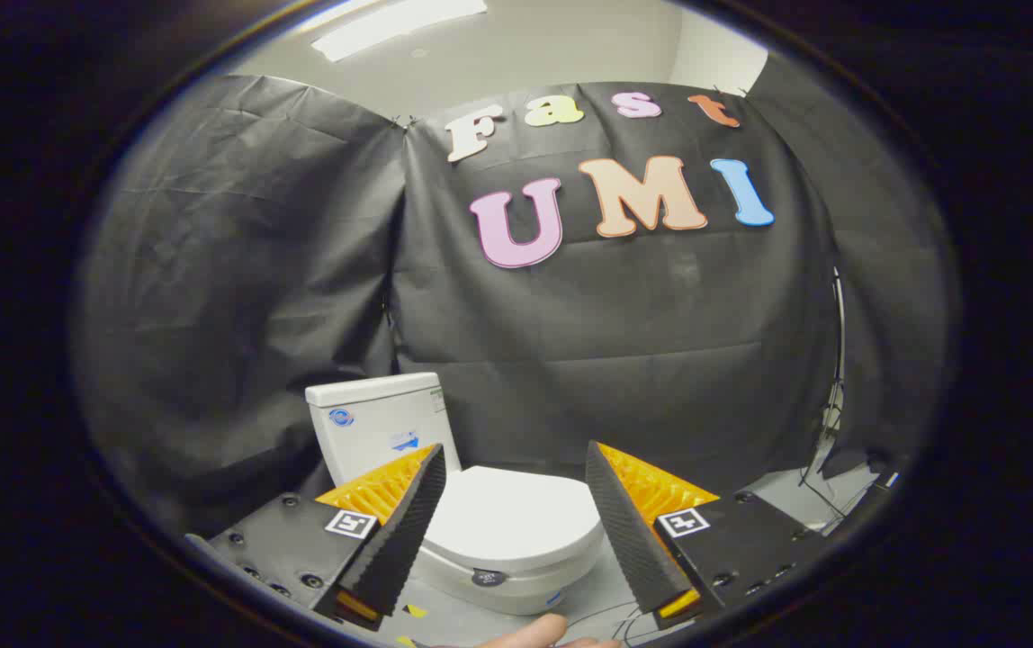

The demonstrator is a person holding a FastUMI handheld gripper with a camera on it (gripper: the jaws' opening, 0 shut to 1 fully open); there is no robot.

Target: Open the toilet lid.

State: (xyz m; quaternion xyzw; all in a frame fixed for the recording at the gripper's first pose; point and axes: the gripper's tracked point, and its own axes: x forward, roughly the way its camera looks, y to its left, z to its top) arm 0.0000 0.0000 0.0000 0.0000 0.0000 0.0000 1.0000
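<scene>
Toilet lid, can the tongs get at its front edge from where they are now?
Probably yes. The tongs stand open with the closed toilet lid beyond them, seen between the fingers, and nothing lies in between.

No legible text. Toilet tank (pixel 377 423): 2 blue stickers (pixel 341 417), too small to read. Bowl (pixel 516 589) front: dark round badge (pixel 488 578), unreadable. Gripper (pixel 514 447), fingers spread apart: 2 square black-and-white markers (pixel 350 523), 1 per side.

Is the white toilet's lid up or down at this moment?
Down. The white toilet lid lies flat over the bowl, ahead of the white cistern. The open gripper frames it, touching nothing.
</scene>
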